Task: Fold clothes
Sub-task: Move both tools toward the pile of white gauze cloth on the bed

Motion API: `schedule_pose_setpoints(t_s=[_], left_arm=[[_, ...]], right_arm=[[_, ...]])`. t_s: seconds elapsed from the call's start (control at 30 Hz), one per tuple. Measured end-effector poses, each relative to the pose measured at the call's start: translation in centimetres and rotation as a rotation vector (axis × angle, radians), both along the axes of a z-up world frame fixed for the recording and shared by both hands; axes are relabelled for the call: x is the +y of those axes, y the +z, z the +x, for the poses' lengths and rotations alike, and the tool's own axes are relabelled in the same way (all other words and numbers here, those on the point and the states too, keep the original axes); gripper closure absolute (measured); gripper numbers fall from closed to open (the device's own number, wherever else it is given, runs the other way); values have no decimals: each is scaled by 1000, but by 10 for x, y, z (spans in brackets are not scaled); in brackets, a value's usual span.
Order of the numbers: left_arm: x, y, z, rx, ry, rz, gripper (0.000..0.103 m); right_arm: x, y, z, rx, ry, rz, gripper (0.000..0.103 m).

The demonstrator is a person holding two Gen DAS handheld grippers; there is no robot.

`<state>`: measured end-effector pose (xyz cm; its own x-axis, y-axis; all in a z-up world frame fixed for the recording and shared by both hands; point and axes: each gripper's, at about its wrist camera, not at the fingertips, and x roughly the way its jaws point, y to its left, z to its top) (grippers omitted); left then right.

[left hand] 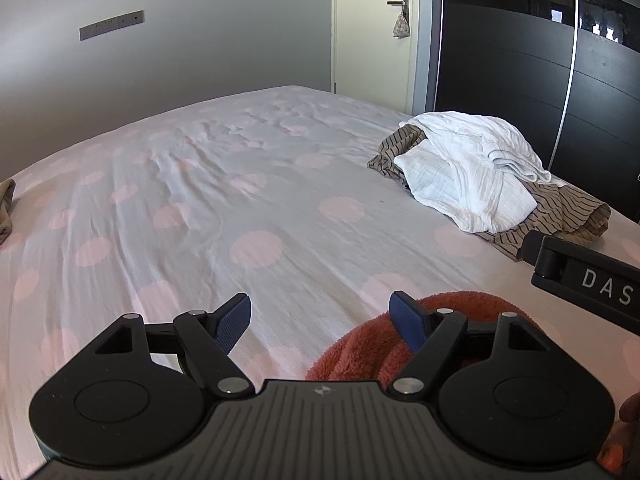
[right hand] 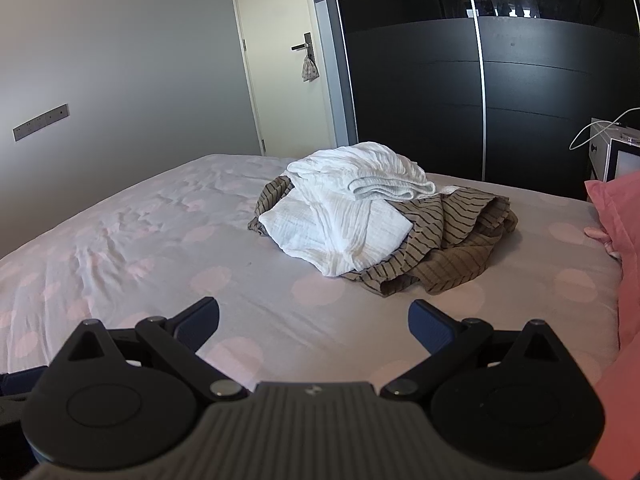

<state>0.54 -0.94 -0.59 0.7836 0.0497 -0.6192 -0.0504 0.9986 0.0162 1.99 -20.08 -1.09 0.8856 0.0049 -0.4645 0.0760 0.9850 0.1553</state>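
A rust-orange fleece garment [left hand: 480, 304] lies bunched on the bed close in front of the left wrist camera. My left gripper [left hand: 322, 320] is open above its left edge; the right blue pad [left hand: 406, 322] rests against the fleece and the left pad is over bare sheet. Farther off, a crumpled white garment [left hand: 464, 168] [right hand: 352, 212] lies on top of a brown striped garment [left hand: 568, 208] [right hand: 452, 240]. My right gripper [right hand: 316, 320] is open over bare sheet short of that pile, with nothing between its pads.
The bed sheet [left hand: 200, 200] [right hand: 140, 240] is pale with pink dots. A pink pillow [right hand: 624, 224] lies at the right. Behind stand a dark wardrobe [right hand: 420, 80], a door [right hand: 280, 60] and a bedside unit [right hand: 616, 152]. A black bar lettered DAS [left hand: 580, 276] crosses the left view's right edge.
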Motion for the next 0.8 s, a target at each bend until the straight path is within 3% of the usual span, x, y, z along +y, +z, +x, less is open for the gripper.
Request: schedule_pose_setpoints(t_s=[0.8], left_arm=[[1, -2, -1, 1, 8, -14, 26]], right_arm=[[-3, -5, 6, 30, 23, 25, 1]])
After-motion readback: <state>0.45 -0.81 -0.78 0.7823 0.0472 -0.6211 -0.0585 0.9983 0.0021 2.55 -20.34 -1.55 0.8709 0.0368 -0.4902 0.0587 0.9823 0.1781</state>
